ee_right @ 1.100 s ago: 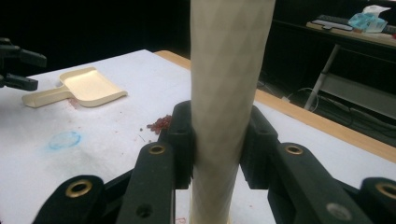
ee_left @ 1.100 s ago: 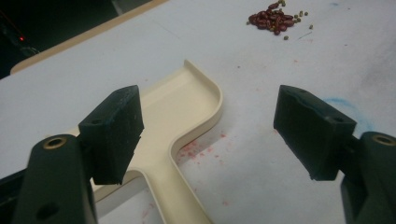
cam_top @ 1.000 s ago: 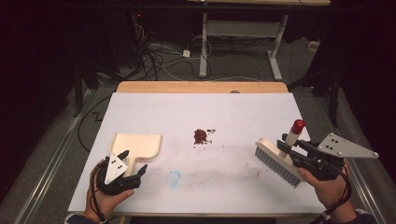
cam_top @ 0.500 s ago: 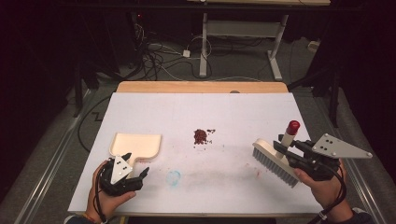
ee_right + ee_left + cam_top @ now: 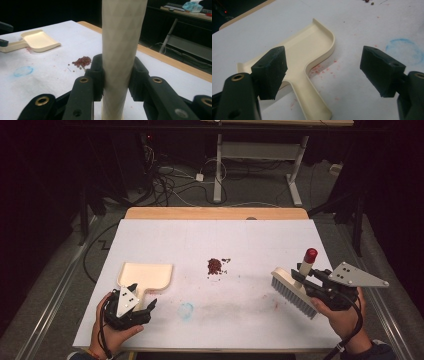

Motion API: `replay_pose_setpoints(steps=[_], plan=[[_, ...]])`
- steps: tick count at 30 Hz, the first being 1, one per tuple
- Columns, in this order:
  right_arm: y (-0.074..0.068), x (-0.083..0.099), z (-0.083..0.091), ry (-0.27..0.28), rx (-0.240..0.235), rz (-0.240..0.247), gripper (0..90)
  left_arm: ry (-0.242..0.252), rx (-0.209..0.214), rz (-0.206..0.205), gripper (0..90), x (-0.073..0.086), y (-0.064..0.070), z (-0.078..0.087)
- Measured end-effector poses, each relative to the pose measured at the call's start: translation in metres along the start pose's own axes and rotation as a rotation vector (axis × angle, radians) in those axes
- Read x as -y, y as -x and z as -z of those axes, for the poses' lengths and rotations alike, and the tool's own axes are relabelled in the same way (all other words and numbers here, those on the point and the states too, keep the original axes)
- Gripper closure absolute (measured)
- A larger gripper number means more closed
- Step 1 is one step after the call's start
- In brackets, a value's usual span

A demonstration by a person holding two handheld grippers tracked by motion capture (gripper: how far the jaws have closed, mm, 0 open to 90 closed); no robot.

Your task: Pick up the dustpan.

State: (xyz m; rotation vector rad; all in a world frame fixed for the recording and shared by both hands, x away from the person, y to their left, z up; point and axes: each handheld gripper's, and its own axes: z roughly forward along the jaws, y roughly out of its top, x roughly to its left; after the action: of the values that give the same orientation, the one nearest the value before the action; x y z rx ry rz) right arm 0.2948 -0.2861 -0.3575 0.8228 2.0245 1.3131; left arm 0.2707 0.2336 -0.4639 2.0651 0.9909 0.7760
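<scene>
A cream dustpan (image 5: 146, 274) lies flat at the table's front left, its handle pointing toward me. My left gripper (image 5: 142, 297) stands open around that handle (image 5: 312, 100), whose left side is close to the left jaw while the right jaw stands well clear. On the right, my right gripper (image 5: 312, 282) is shut on the pale handle (image 5: 120, 47) of a brush, which has a red tip (image 5: 311, 253). The brush's head (image 5: 292, 292) hangs tilted, bristles toward the table. A small pile of dark red beans (image 5: 215, 265) lies mid-table between the two grippers.
A faint blue ring (image 5: 186, 310) marks the white table cover right of the dustpan handle, with pink smudges nearby. The wooden table edge (image 5: 215, 213) runs along the back. Cables and desk legs (image 5: 218, 170) stand on the floor beyond.
My right gripper has shifted the brush slightly to the left. The left gripper has barely moved at the dustpan handle.
</scene>
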Motion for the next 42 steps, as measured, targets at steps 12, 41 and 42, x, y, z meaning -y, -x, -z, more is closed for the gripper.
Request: replay_pose_setpoints(steps=[12, 41, 42], plan=[[0.000, -0.001, 0.002, 0.008, 0.012, 0.005, 70.6, -0.135, -0.080, 0.125, 21.5, 0.003, -0.013, -0.003], [0.000, 0.000, 0.001, -0.008, 0.022, 0.006, 70.6, -0.418, 0.012, 0.369, 52.8, -0.004, -0.038, -0.044], [0.001, -0.001, 0.001, -0.005, 0.020, 0.006, 70.6, -0.419, 0.012, 0.361, 55.2, -0.004, -0.038, -0.045]])
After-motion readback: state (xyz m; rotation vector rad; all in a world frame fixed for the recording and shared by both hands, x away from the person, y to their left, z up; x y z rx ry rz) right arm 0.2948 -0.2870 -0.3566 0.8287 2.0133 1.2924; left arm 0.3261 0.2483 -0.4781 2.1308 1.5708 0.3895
